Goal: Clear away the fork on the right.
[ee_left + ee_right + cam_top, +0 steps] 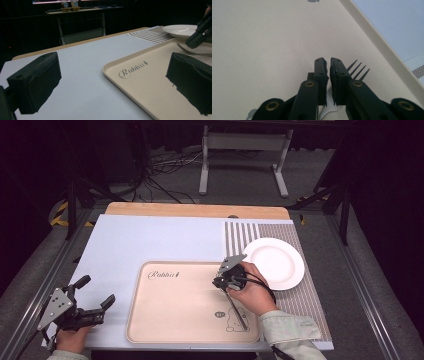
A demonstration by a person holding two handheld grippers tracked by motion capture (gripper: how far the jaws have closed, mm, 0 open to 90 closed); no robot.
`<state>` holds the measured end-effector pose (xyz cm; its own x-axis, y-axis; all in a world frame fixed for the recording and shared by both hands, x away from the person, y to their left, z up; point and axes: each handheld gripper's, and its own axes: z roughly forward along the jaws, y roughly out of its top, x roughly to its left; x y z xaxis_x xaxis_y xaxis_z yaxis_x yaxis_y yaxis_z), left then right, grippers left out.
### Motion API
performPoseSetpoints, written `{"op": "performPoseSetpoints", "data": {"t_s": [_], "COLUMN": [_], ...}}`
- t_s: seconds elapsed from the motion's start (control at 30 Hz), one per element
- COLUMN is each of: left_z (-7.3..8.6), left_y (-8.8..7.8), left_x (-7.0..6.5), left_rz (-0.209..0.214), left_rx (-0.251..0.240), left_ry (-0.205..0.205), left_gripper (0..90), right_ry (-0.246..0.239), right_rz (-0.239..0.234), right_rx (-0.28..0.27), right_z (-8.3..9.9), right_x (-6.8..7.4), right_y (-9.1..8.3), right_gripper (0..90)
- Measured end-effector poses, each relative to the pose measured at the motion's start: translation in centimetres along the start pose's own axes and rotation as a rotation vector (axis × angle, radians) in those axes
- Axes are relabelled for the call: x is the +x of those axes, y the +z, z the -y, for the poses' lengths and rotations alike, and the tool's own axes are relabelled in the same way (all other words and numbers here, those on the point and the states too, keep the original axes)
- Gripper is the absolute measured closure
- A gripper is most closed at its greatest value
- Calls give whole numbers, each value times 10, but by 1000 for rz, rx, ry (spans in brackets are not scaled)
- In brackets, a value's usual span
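Right gripper [329, 65] down on the fork [358, 70], jaws pinched nearly together over its neck.

The fork lies on the beige tray [165, 320], tines clear of the right rim. The left gripper [97, 307] hangs wide apart over bare tabletop [130, 240], beside the tray's left edge; its view catches the white plate [178, 30] beyond.

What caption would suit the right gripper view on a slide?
Right gripper, jaws nearly together over a fork lying on the beige tray.
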<state>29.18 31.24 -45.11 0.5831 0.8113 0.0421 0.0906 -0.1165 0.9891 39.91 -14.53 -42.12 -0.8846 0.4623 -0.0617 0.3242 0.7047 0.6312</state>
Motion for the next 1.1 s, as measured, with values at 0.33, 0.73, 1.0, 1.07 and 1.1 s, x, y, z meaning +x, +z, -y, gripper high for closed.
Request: {"op": "performPoseSetpoints", "data": {"t_s": [0.33,0.73,1.0,1.07,1.1], "left_z": [0,0,0,0,0], "left_y": [0,0,0,0,0], "left_x": [0,0,0,0,0], "left_rz": [0,0,-1,-1,0], "left_rx": [0,0,0,0,0], "left_ry": [0,0,1,1,1], "left_gripper": [3,3,3,3,3], "right_ry": [8,7,9,13,17], "right_rz": [-14,-11,10,14,17], "right_rx": [43,59,68,67,69], "right_z": [6,7,9,9,11], "right_x": [-1,-3,-7,-7,-9], "right_y": [13,15,14,13,12], "right_gripper": [900,900,900,900,900]}}
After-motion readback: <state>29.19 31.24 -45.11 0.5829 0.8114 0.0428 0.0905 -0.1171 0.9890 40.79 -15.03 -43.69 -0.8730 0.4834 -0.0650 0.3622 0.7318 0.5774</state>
